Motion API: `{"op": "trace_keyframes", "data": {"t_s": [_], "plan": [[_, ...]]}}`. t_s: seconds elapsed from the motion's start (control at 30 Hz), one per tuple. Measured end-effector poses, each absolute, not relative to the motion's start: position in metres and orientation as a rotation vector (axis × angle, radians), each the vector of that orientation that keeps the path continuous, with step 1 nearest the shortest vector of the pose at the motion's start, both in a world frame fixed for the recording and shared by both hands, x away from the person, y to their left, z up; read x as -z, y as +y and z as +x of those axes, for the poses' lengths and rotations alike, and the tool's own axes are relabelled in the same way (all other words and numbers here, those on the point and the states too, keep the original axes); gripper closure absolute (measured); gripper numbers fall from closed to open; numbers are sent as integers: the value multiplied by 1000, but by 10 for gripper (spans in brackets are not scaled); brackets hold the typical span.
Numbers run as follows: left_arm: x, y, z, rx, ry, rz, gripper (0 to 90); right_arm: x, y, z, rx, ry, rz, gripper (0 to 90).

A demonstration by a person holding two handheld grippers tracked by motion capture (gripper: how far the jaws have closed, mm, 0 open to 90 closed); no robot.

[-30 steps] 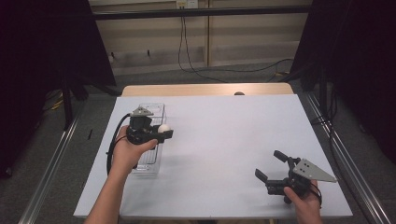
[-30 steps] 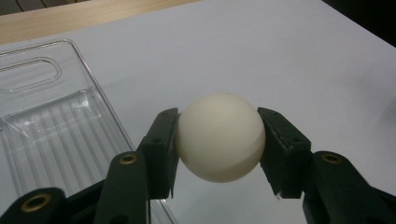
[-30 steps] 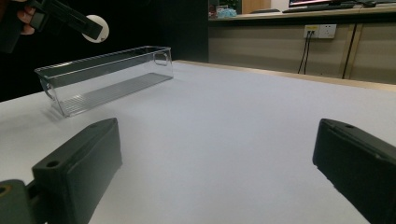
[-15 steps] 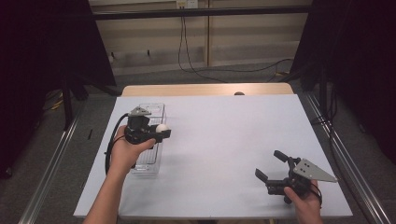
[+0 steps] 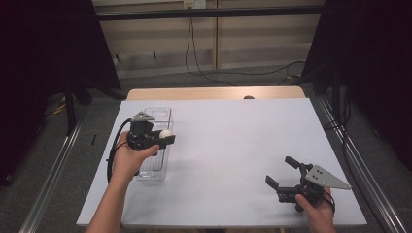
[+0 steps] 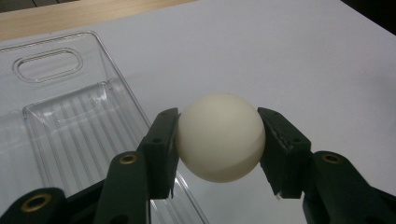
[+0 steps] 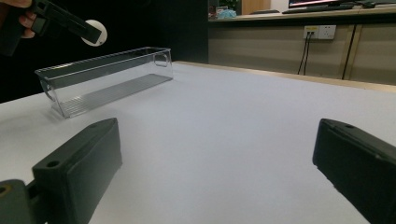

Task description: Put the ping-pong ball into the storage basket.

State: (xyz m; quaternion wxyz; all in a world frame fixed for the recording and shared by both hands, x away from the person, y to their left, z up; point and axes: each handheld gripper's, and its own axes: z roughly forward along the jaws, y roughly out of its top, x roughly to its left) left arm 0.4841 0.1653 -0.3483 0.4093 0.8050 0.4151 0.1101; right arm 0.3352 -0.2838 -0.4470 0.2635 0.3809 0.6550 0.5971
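A white ball [image 6: 219, 137] is pinched between the two black jaws of my left gripper [image 5: 166, 135], which is shut on it. The ball [image 5: 166, 132] hangs in the air over the right long rim of a clear plastic bin [image 5: 151, 174] at the table's left. In the left gripper view the bin [image 6: 70, 121] lies below and to the left, with nothing inside. My right gripper [image 5: 280, 171] rests low near the front right of the table, jaws wide apart and bare. The right gripper view looks across the table to the bin [image 7: 107, 74] and the held ball [image 7: 95, 32].
A white sheet [image 5: 233, 141] covers the table, with a wooden strip [image 5: 214, 93] along its far edge. Dark curtains stand to both sides, and cables hang on the wall behind. Bare table spreads between the bin and my right gripper.
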Motion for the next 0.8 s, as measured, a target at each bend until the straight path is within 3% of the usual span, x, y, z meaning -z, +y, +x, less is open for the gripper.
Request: {"op": "trace_keyframes", "data": {"t_s": [0.8], "plan": [[353, 175, 484, -292, 1064, 2023, 512, 447, -284, 335, -1619, 1770, 1034, 8]]}}
